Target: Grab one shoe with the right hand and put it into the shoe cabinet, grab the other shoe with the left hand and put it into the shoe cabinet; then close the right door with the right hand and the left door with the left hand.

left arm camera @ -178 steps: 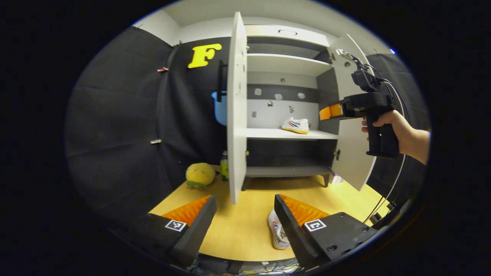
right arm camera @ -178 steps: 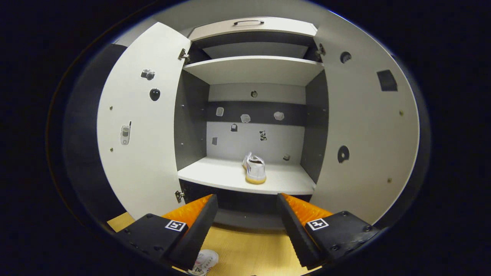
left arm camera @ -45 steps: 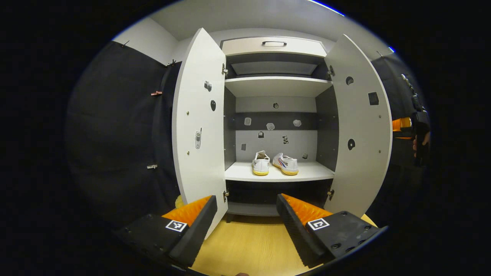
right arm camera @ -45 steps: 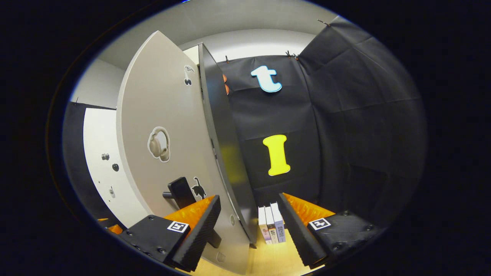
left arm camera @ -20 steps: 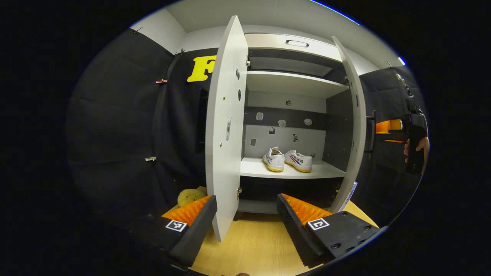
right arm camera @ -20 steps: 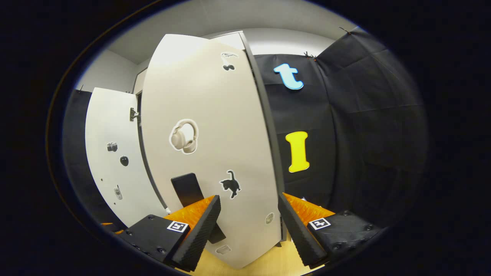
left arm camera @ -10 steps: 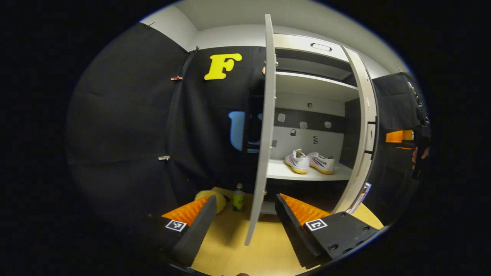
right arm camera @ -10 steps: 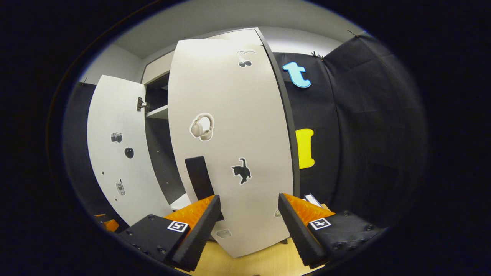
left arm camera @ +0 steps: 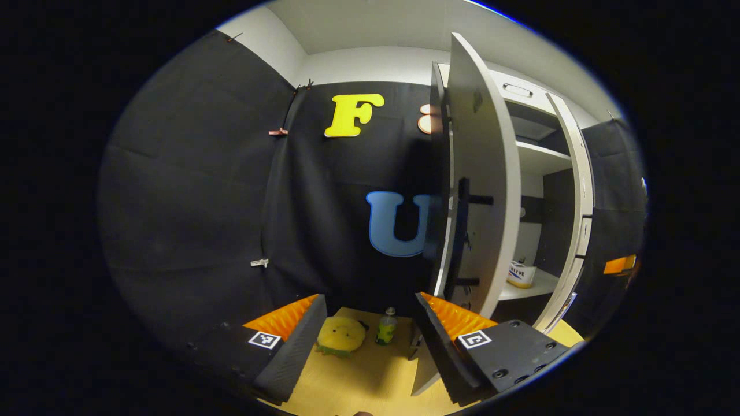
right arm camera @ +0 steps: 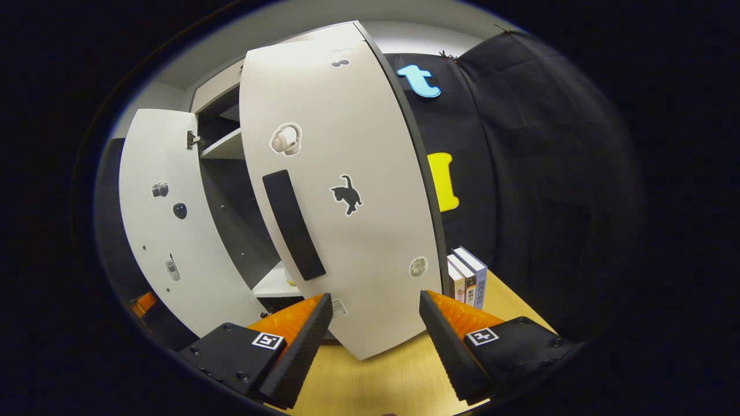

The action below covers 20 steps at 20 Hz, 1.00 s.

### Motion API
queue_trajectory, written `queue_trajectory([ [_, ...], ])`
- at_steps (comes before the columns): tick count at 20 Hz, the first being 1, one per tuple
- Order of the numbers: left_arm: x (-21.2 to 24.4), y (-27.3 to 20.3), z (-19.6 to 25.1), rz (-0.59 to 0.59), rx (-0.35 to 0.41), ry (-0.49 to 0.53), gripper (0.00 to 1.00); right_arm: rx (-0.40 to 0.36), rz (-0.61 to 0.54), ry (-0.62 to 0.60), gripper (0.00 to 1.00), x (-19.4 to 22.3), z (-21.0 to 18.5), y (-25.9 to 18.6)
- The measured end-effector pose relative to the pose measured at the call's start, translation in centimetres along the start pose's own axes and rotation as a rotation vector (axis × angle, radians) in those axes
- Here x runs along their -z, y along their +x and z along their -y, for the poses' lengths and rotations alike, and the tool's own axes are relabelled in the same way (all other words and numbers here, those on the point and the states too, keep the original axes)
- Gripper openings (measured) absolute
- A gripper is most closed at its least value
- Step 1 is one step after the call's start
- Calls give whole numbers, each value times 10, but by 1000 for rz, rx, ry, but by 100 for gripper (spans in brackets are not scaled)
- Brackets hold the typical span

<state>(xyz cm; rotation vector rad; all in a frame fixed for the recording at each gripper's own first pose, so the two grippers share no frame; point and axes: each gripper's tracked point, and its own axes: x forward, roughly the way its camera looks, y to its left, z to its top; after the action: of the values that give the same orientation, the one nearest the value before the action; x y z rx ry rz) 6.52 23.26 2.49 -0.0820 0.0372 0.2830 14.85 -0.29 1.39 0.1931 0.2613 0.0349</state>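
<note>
The shoe cabinet [left arm camera: 540, 167] stands on the bench [left arm camera: 358, 375] at the right of the left gripper view, with both doors partly open. The left door [left arm camera: 480, 202] is seen from its outer side, almost edge-on, with its dark handle [left arm camera: 461, 231] facing the camera. Between the two doors one shoe [left arm camera: 522, 274] shows on the middle shelf [left arm camera: 520, 289]. The left tool [left arm camera: 370, 332] is open and holds nothing; its right finger is just beside the lower part of the left door, and I cannot tell if it touches. A yellow plush toy [left arm camera: 341, 335] and a small bottle [left arm camera: 385, 326] lie on the bench behind the door.

In the right gripper view, the right door [right arm camera: 352, 190] faces the camera with its outer side, and its dark handle [right arm camera: 293, 225] runs down the left part. The right tool [right arm camera: 373, 335] is also open and empty, and sits just in front of the door's lower edge. The left door [right arm camera: 162, 219] is farther back, and some books [right arm camera: 468, 277] stand to the right of the cabinet.

I judge that the step in hand is closing the right door. It is good to push with a flat finger on the panel near the handle side, far from the hinge, and to follow the arc of the door slowly until it meets the frame. The left tool should stay out of the opening until then.
</note>
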Motion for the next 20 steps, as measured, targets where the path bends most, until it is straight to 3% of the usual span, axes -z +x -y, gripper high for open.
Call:
queue_trajectory([
  [6,-40,46,2,27,83,14,95,27,-23,-55,98,27,3,-18],
  [11,-49,63,18,16,142,41,95,52,-41,-19,98,37,15,-27],
  [17,-53,58,26,17,110,116,93,82,-21,-32,98,36,36,-32],
  [20,-48,53,36,-6,100,79,89,77,-34,-23,98,41,46,-32],
])
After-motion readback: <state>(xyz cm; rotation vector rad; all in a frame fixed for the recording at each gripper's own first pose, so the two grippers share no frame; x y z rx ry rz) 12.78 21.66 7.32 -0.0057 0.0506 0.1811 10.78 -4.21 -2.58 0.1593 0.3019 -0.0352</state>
